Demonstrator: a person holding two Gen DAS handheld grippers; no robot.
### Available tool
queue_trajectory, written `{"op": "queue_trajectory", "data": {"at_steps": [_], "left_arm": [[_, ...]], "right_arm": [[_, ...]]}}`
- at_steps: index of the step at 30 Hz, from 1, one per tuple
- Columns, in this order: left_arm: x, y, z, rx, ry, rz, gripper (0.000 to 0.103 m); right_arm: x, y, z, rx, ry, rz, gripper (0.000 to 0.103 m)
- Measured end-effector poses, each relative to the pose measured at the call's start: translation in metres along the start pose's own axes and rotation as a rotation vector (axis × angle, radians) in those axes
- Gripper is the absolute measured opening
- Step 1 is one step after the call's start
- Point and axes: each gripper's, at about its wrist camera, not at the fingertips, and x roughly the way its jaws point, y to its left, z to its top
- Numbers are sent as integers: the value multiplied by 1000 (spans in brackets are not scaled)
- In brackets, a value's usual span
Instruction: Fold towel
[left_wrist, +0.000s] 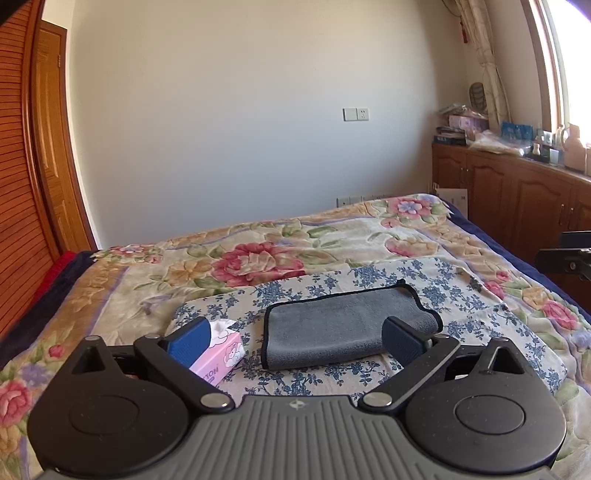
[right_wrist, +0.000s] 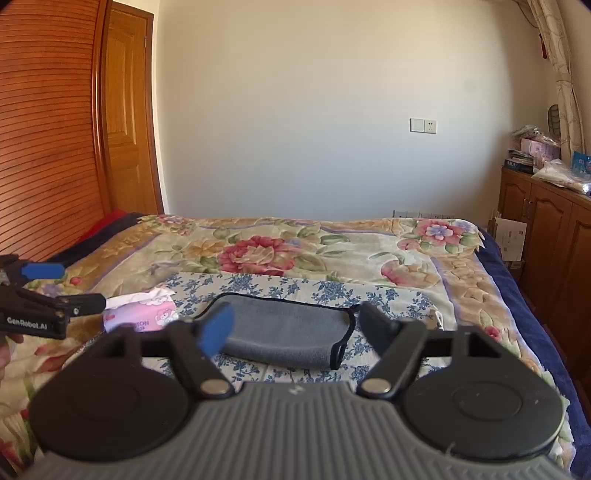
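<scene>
**Towel looks folded**

The grey towel (left_wrist: 343, 334) lies folded on the bed (left_wrist: 258, 236), at 3 o'clock from the tissue box (left_wrist: 221, 356). The left gripper (left_wrist: 295, 338) and right gripper (right_wrist: 295, 328) gape wide, empty (probably finished).

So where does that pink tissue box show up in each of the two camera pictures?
Left wrist view: the pink tissue box sits lower left of centre, just behind the left gripper's left blue finger pad, left of the folded grey towel.
Right wrist view: the box is at left of centre, beyond the right gripper, partly behind the other gripper's arm.
Shared landmark: the grey towel on the blue-flowered cloth, immediately right of the box in both.
</scene>
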Motion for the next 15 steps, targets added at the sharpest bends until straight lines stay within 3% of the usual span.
{"op": "queue_trajectory", "data": {"at_steps": [1,15], "left_arm": [[-3,0,-2,1,-6,0,103],[-33,3,-31,5,-43,15,103]], "right_arm": [[-3,1,-2,2,-9,-2,103],[-16,10,-19,21,13,-2,103]]}}
